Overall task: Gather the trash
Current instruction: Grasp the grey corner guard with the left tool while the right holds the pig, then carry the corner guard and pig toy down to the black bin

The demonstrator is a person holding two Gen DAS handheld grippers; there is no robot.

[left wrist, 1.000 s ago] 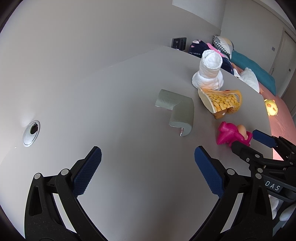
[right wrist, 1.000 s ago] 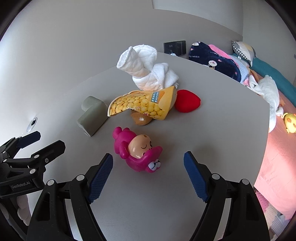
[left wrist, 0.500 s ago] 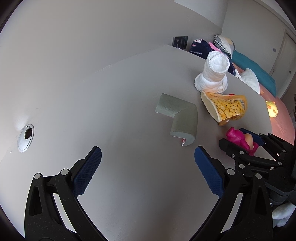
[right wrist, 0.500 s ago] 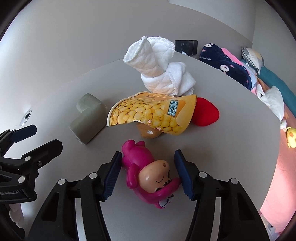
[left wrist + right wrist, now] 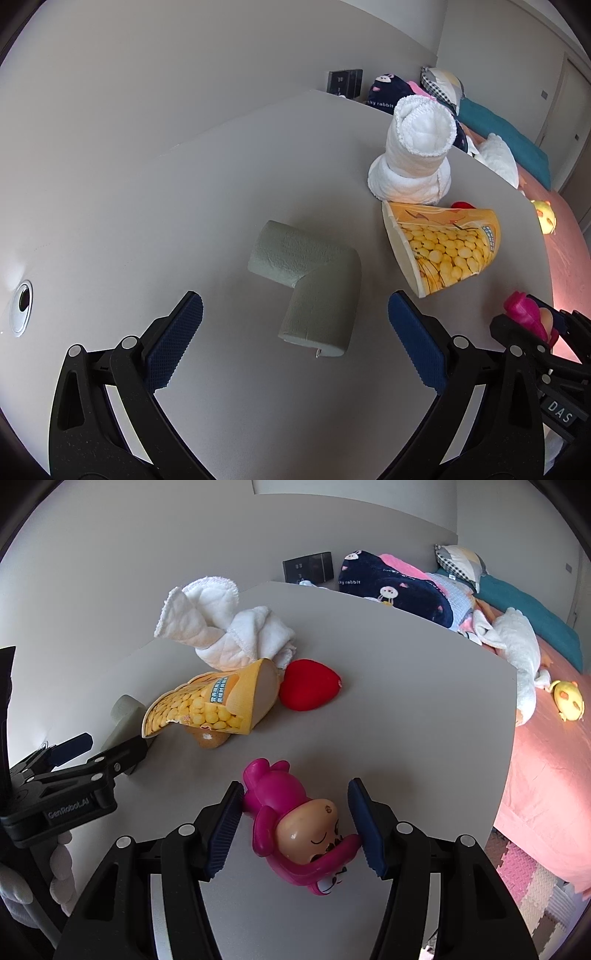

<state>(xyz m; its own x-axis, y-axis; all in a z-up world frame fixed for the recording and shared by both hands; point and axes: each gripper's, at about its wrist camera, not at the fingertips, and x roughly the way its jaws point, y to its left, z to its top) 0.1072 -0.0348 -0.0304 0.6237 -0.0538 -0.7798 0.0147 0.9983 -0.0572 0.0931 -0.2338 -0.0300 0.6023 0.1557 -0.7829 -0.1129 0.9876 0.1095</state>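
Your right gripper (image 5: 293, 827) squeezes the pink toy (image 5: 295, 827) near the tabletop's (image 5: 406, 701) right edge. Your left gripper (image 5: 295, 332) is wide open around the gray foam corner (image 5: 310, 291), not touching it. The yellow snack bag (image 5: 443, 251) lies just beside the white towel (image 5: 413, 155).

Our left wrist view looks down along the left gripper (image 5: 291, 339), close over the table (image 5: 184, 221). Our right wrist view faces likewise, beside it. Both share the corn-print cup (image 5: 447, 247) (image 5: 210, 709).
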